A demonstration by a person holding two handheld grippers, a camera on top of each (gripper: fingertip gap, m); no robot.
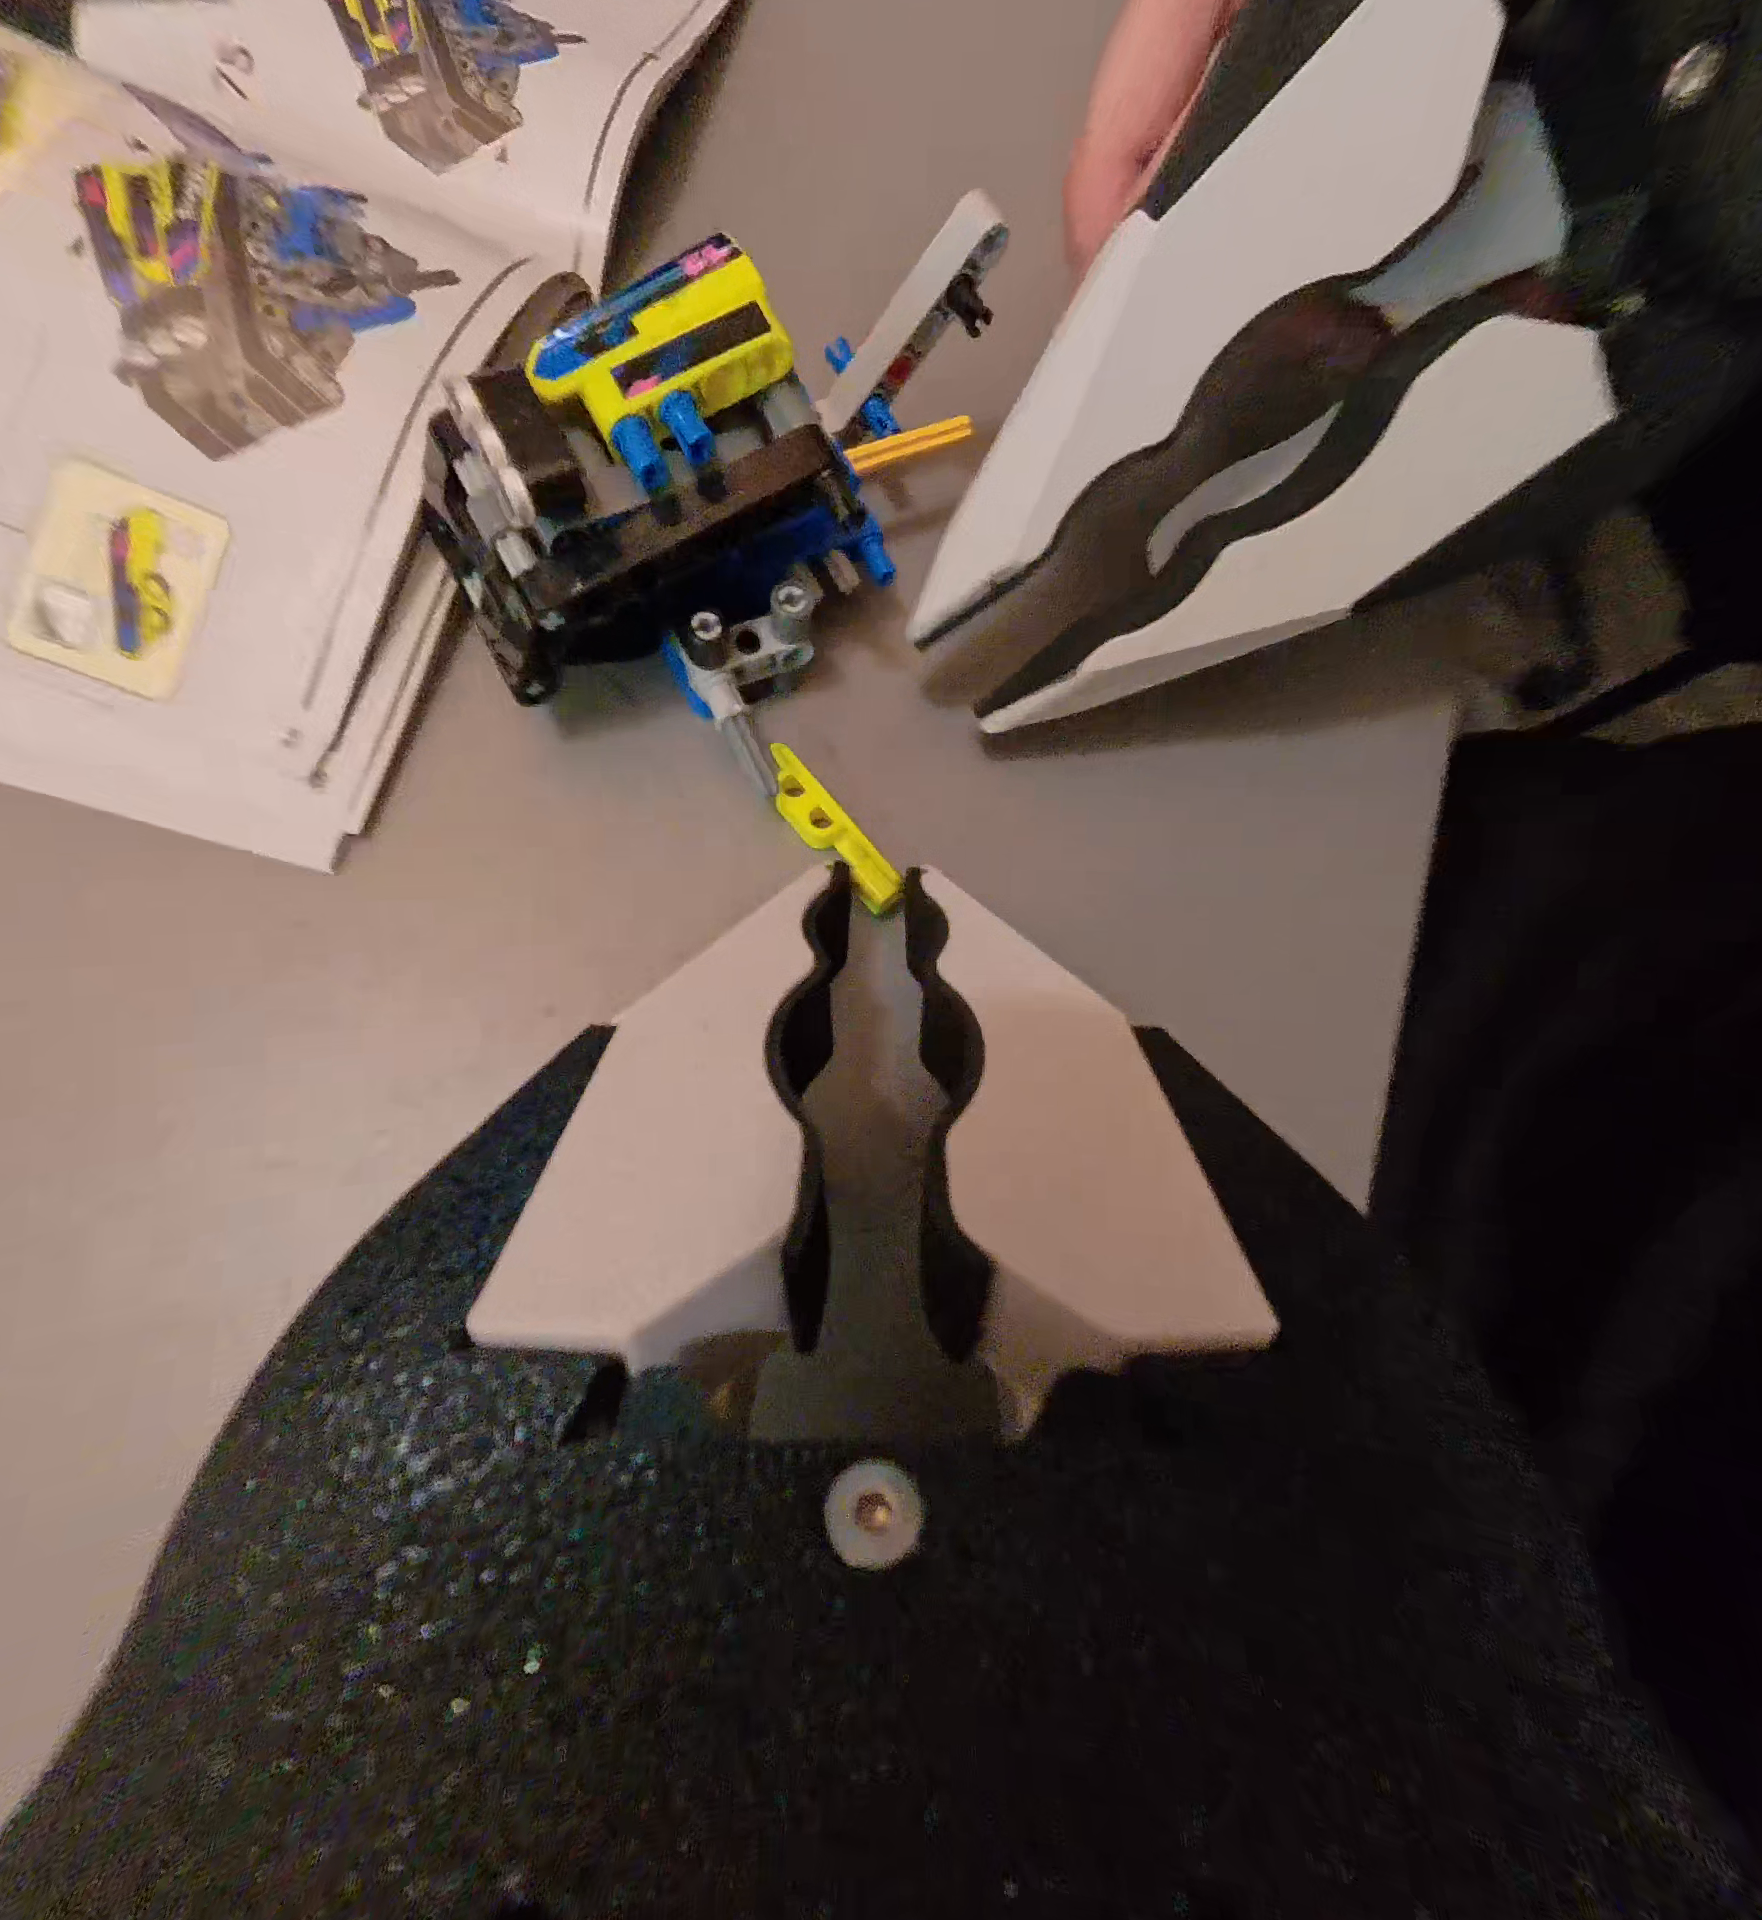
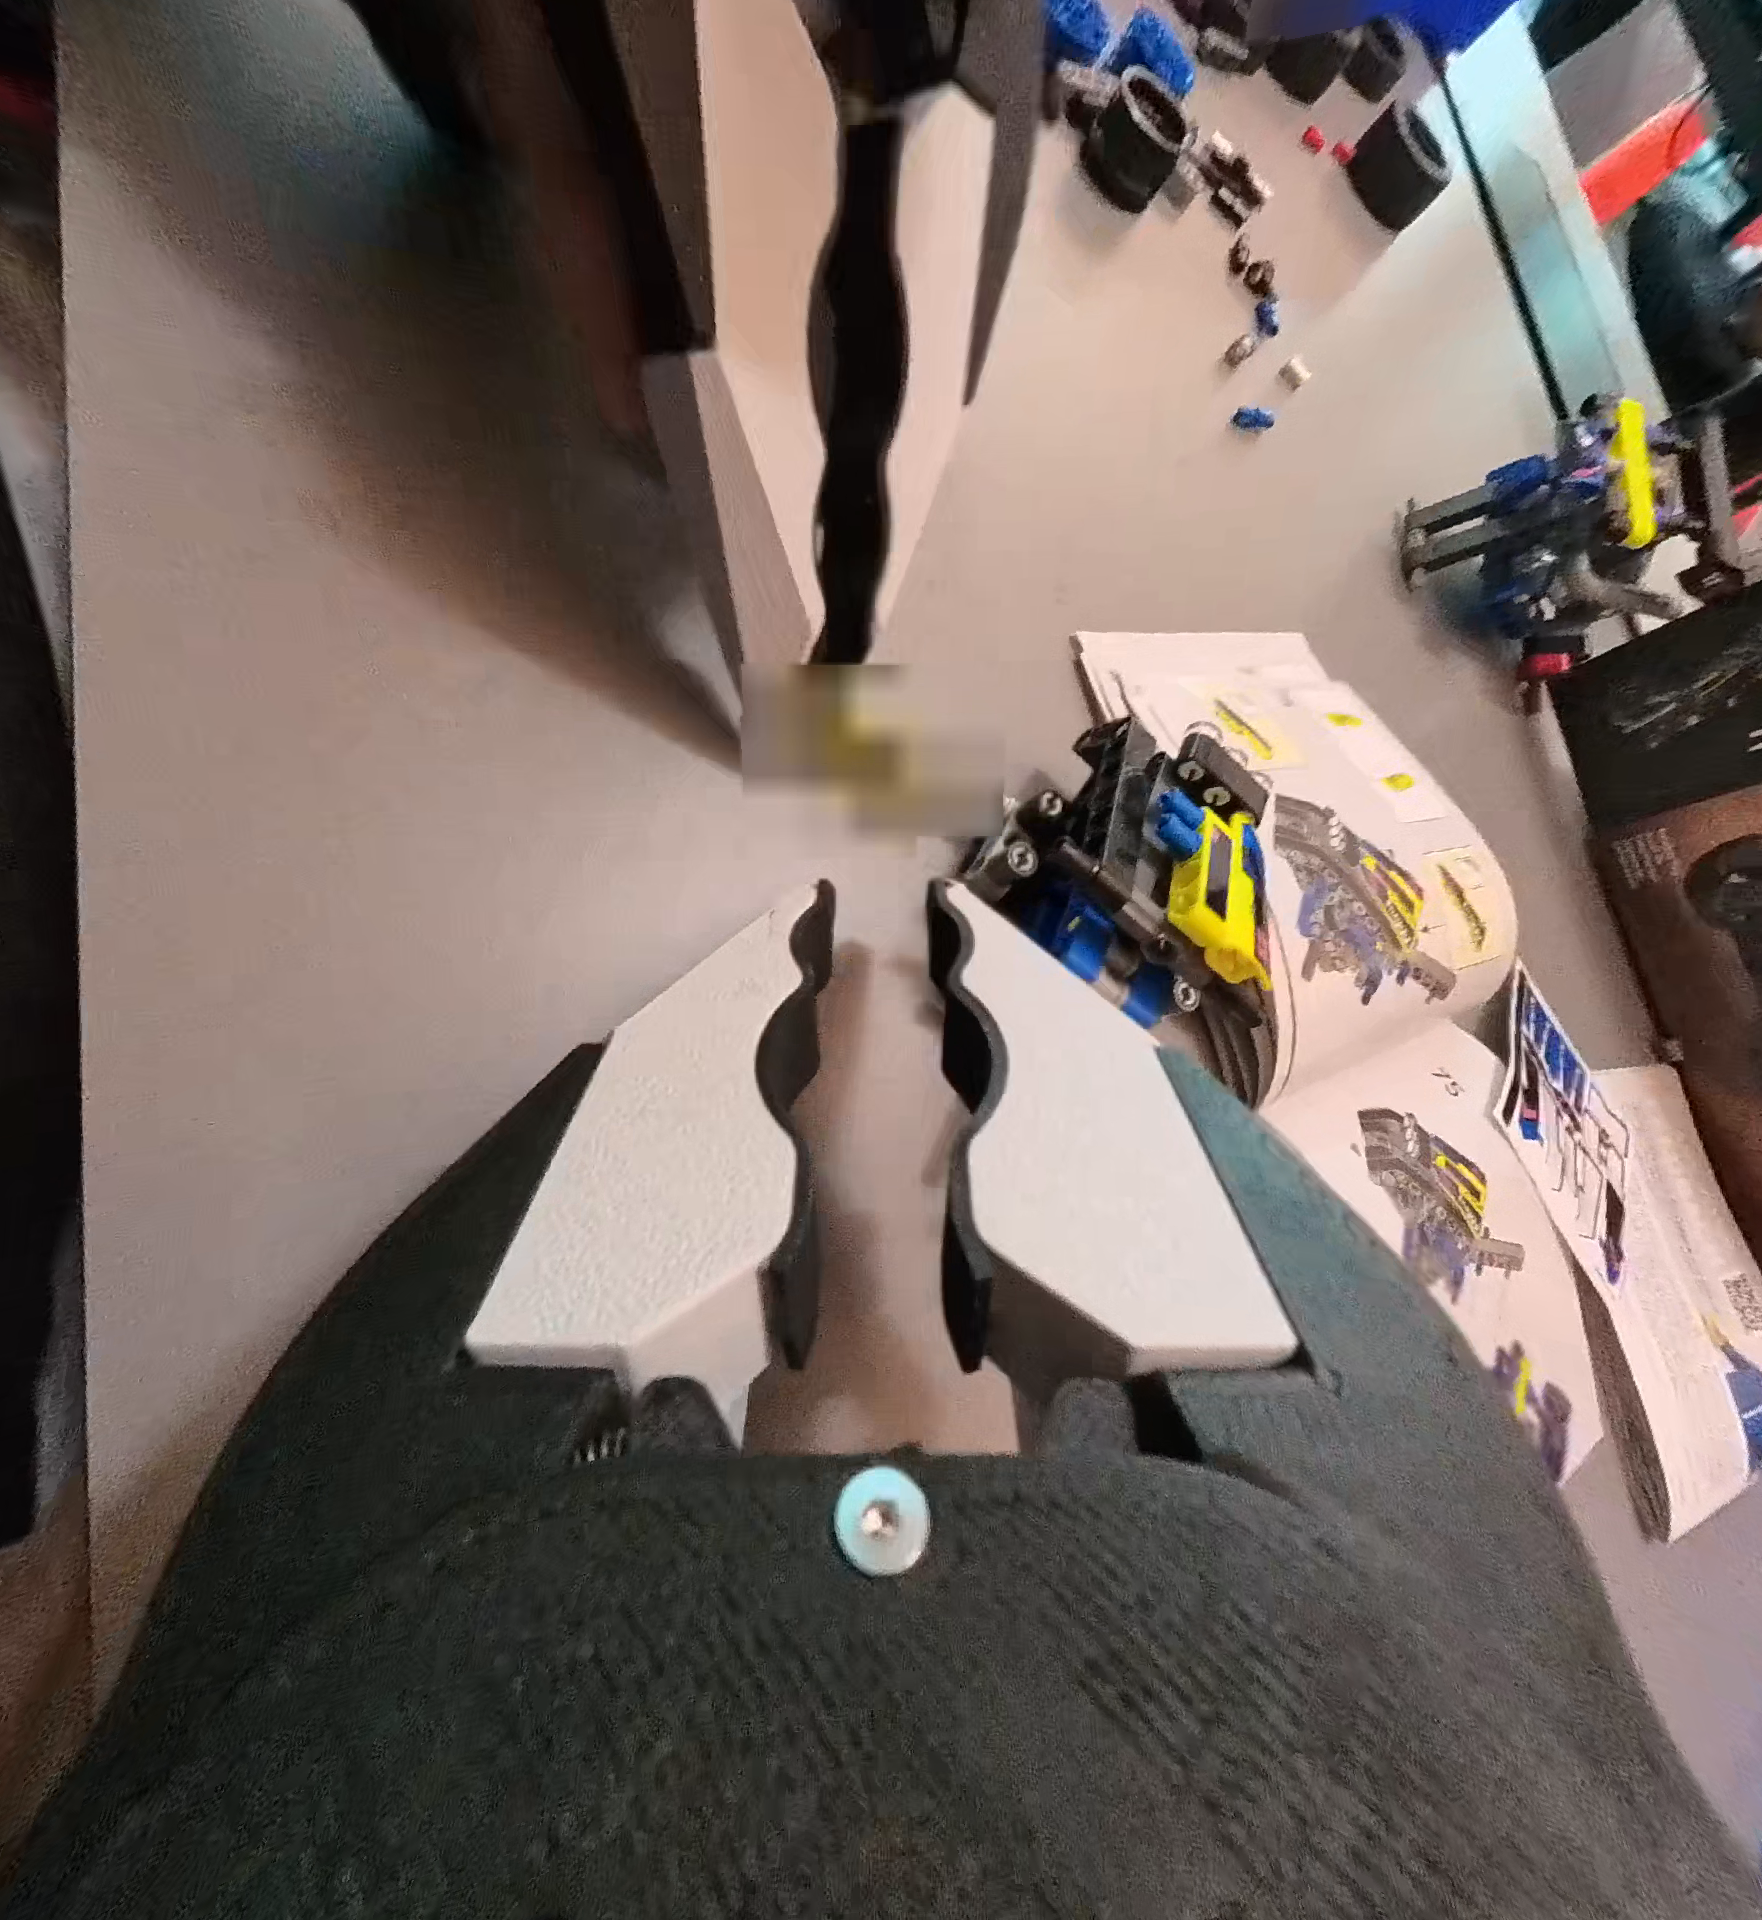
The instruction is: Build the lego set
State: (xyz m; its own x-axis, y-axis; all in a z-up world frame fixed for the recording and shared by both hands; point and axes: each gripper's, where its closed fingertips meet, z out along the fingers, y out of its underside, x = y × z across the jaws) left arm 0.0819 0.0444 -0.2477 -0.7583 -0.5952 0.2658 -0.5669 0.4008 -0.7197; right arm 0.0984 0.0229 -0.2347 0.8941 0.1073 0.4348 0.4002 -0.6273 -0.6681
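The left gripper [image 1: 872, 883] jaws pinch one end of a light, rigid, slippery-looking yellow perforated beam [image 1: 827, 821], its free end beside the toy vehicle assembly [image 1: 648, 468]; the right gripper [image 2: 879, 904] jaws stand narrowly apart, empty.

Part-built model [image 1: 648, 488] sits mid desk [image 1: 181, 1039], its far-left side leaning on the open booklet [image 1: 233, 416]. Booklet covers desk's far-left area in left wrist view. Small beam piece [image 1: 830, 821] lies betw. model and left gripper [image 1: 872, 883], its near end between the tips, far end next to an axle [image 1: 747, 743] sticking out of the model. Right gripper [image 1: 970, 665] just right of model, tips on or near desk. 2nd booklet [image 2: 1666, 1299] beside the first. Loose parts & wheels [image 2: 1137, 125] well apart, toward far edge; another assembly [image 2: 1583, 520] and a box [image 2: 1739, 883] by booklet's far side.
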